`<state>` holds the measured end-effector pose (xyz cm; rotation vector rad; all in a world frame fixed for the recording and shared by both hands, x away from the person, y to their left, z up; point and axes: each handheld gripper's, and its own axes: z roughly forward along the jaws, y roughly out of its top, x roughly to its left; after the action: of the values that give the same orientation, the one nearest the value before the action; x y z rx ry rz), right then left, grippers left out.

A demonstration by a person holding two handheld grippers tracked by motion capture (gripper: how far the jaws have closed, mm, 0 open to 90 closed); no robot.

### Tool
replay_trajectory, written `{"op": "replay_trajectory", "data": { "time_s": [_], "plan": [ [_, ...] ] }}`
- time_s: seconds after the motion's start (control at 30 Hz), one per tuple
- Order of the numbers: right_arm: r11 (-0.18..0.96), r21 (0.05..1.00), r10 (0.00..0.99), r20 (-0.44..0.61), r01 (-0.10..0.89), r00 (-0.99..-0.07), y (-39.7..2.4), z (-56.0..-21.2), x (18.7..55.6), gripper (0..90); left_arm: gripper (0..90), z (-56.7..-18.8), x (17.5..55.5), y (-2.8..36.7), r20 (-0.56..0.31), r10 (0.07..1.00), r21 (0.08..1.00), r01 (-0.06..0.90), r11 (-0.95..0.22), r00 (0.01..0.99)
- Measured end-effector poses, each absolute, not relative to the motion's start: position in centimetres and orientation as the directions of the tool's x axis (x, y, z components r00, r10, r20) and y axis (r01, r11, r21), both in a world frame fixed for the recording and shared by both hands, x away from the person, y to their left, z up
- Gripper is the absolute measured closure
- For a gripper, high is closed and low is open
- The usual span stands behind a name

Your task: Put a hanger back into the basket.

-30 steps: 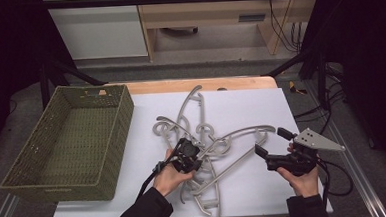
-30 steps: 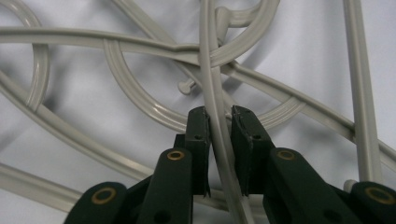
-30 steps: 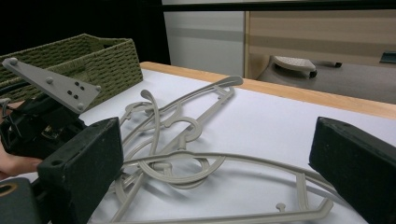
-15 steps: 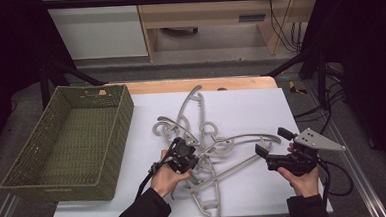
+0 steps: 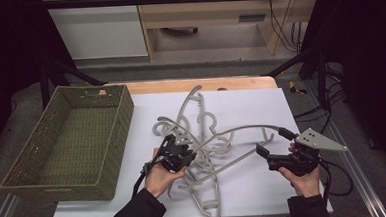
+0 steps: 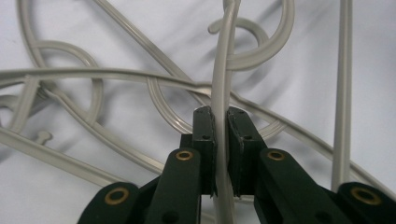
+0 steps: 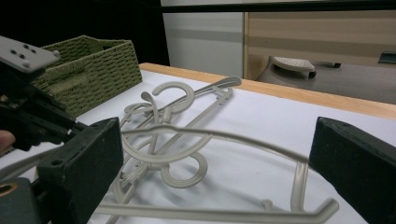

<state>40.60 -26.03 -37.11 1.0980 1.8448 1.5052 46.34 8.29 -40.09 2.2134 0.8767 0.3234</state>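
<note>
On the white surface [image 5: 265, 185], left tongs [image 6: 221, 122] clamp a grey plastic hanger [image 6: 223, 84] amid the tangled pile; right tongs [image 5: 272, 147] gape. Risk: lifting drags interlocked neighbours.

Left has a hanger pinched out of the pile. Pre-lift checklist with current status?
1. Left gripper shut on the grey hanger: ok; its bar sits between the fingers.
2. Held hanger free of the pile of hangers: not ok, other hangers cross it.
3. Right gripper open, nothing held: ok.
4. Right gripper out of the hanger's way: cannot tell; the arm passes close to it.
5. Green basket empty, ready to receive: ok.
</note>
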Motion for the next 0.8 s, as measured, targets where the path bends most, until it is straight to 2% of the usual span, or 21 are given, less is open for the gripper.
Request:
{"op": "replay_trajectory", "data": {
  "time_s": [0.53,0.8],
  "plan": [
    [0.056,0.962,0.842,0.099,0.269,-0.530,-26.3,-37.2,40.6,3.1,82.5,-36.8,44.8,13.7,0.024,0.724,0.770,0.449,-0.453,0.689],
    [0.052,0.960,0.845,0.105,0.276,-0.525,-26.4,-37.3,40.6,2.9,82.6,-35.2,43.5,16.1,0.024,0.725,0.801,0.421,-0.426,0.689]
  ]
}}
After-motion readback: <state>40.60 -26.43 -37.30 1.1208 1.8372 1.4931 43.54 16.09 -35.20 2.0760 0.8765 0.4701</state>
